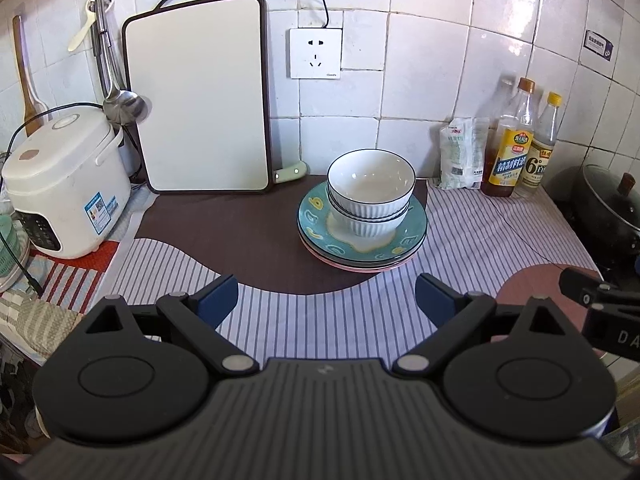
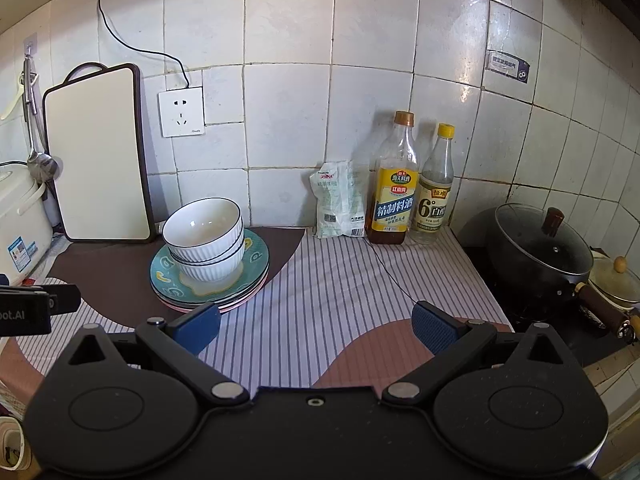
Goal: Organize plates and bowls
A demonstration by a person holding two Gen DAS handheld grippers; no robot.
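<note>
Two white ribbed bowls (image 1: 370, 196) are nested and sit on a stack of plates, a teal patterned plate (image 1: 408, 236) on top and a pink one at the bottom. The stack stands on the counter near the back wall. It also shows in the right wrist view, bowls (image 2: 206, 240) on the teal plate (image 2: 256, 260), at the left. My left gripper (image 1: 326, 298) is open and empty, held back from the stack. My right gripper (image 2: 316, 326) is open and empty, to the right of the stack. Part of the right gripper (image 1: 600, 304) shows at the left view's right edge.
A cutting board (image 1: 200, 96) leans on the tiled wall, a rice cooker (image 1: 60, 184) stands at the left. A white packet (image 2: 340, 204) and two bottles (image 2: 394, 184) stand at the back right. A black lidded pot (image 2: 540, 252) sits on the stove at the right.
</note>
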